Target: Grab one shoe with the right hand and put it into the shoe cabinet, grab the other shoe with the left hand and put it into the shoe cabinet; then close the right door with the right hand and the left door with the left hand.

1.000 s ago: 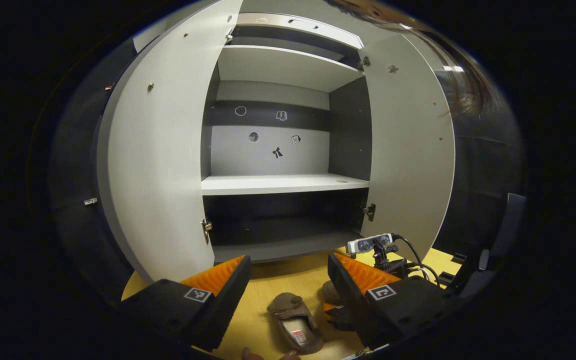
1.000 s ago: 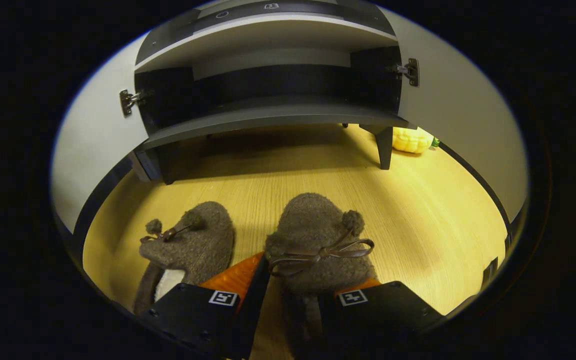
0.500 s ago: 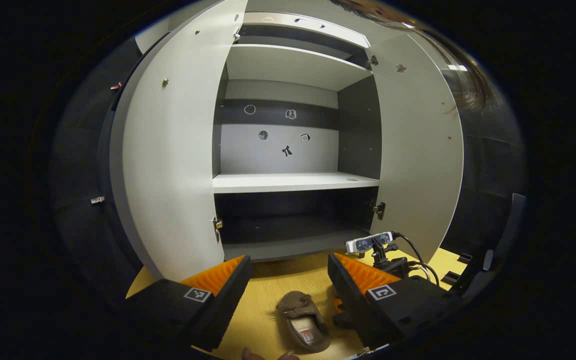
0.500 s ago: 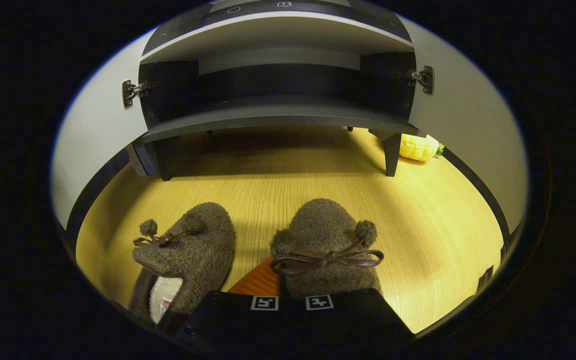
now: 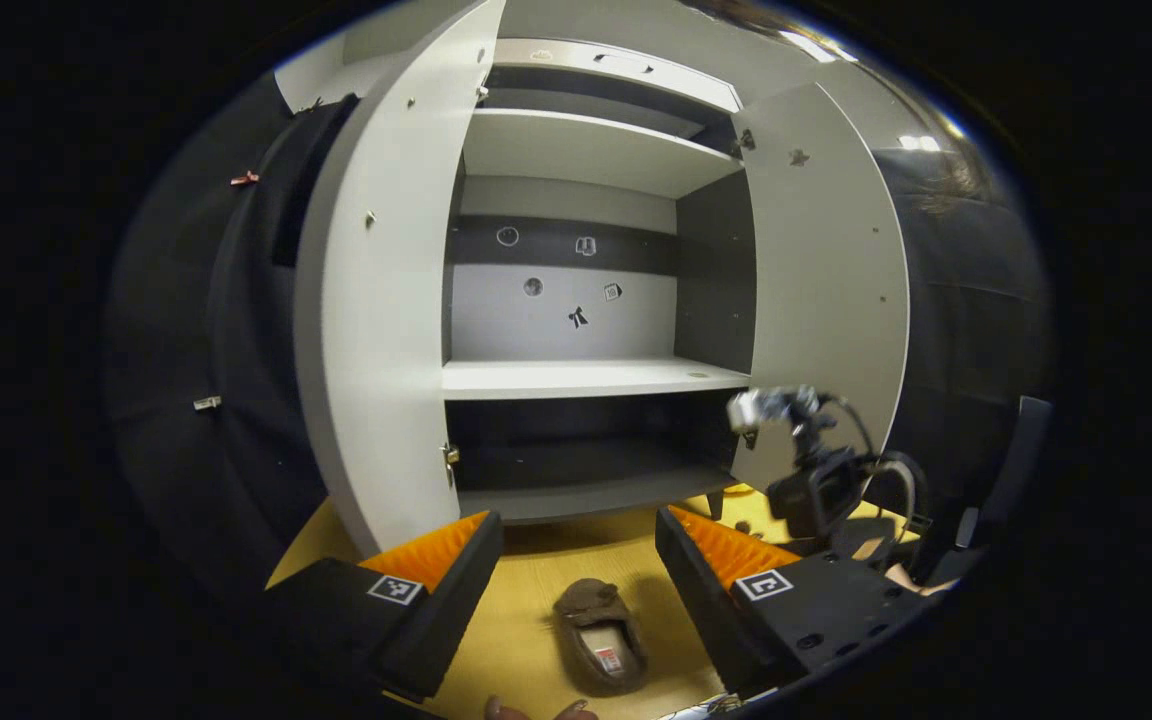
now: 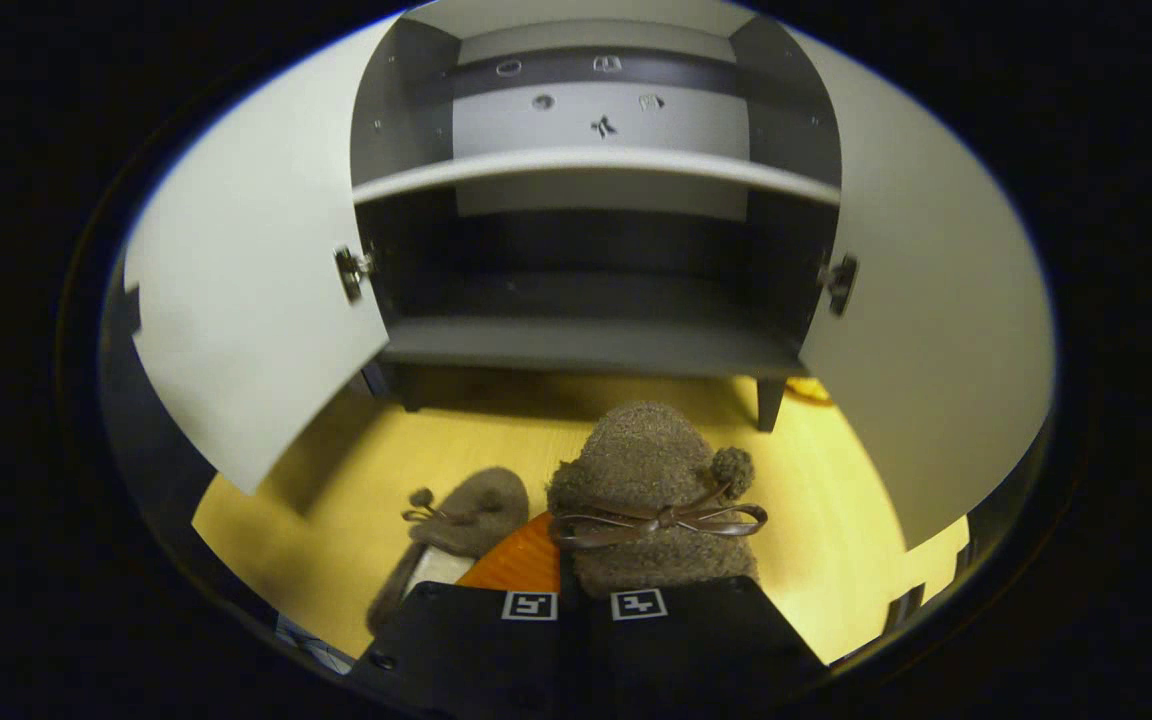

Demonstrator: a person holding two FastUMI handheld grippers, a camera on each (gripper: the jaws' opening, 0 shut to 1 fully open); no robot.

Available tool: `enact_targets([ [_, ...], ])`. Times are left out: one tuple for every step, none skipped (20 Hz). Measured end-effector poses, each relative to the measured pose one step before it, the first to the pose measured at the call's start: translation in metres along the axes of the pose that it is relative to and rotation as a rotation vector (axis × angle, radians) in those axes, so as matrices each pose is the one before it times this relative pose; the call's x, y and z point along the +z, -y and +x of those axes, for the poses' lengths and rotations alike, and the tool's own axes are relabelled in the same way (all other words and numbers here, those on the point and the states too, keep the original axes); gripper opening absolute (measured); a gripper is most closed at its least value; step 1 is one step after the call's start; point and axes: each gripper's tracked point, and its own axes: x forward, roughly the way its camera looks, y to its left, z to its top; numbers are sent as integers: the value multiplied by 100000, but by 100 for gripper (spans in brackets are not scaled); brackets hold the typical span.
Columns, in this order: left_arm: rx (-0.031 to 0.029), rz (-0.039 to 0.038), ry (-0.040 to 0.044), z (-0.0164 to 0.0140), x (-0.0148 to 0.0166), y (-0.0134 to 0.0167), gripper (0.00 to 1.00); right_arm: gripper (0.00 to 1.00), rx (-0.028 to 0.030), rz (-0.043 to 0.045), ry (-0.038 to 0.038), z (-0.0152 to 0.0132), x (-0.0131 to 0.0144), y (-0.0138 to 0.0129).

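Observation:
My right gripper is shut on a brown fuzzy slipper with a bow, held above the floor in front of the open shoe cabinet's dark bottom shelf. The second slipper lies on the yellow floor to its left. In the left gripper view that slipper lies on the floor between and below the fingers of my left gripper, which stands open and holds nothing. The right gripper shows farther off, raised by the right door. Both doors, left door included, stand wide open.
The cabinet has a pale middle shelf and an upper shelf, both bare. A yellow object lies on the floor behind the cabinet's right leg. Part of a hand shows at the bottom edge.
My right gripper closed on the slipper and lifted it off the floor, tilting up toward the cabinet. The left gripper stayed open and drew back slightly.

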Motion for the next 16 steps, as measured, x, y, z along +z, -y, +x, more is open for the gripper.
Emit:
enact_targets([
  [845, 554, 1470, -762, 603, -229, 98, 5, -335, -632, 5173, -1769, 3003, 124],
  [640, 293, 2064, -708, 718, -132, 98, 5, -882, -1448, 6407, -1540, 3241, 319],
  [457, 292, 1164, -545, 486, -25, 98, 5, -1059, -2053, 4610, -1103, 2876, 391],
  [487, 392, 299, -533, 299, 25, 97, 5, -1336, -1563, 4126, -1240, 2258, 559],
  [335, 280, 670, -564, 383, 43, 98, 5, -773, -478, 3555, -798, 2441, 434],
  [31, 273, 731, -650, 533, 162, 97, 5, -474, 295, 3410, -356, 2192, 212],
  [-50, 382, 597, -665, 449, 201, 97, 5, -341, -38, 3625, -232, 2102, 421],
  [222, 340, 700, -591, 501, 117, 98, 5, -779, -700, 3116, -54, 1868, 456],
  [45, 212, 568, -515, 434, 228, 98, 5, -561, -1470, 3327, 39, 1815, 488],
  [81, 13, 171, -424, 416, 267, 97, 5, 46, -617, 2356, 200, 1494, 309],
  [51, -9, -101, -335, 243, 411, 97, 5, 420, 521, 1946, 295, 1397, 238],
  [154, -167, -31, -151, 409, 349, 97, 5, 333, 1394, 1256, 762, 1135, 406],
  [163, -236, 383, -106, 426, 411, 97, 4, -11, 1716, 1416, 1134, 1240, 587],
  [215, -135, 678, 105, 554, 405, 97, 4, -412, 1416, 1217, 1148, 864, 632],
  [540, 131, 523, 174, 354, 360, 97, 5, -290, 1169, 914, 1466, 687, 571],
  [1155, 505, 267, 242, 359, 275, 97, 5, 260, 887, 443, 1634, 624, 429],
])
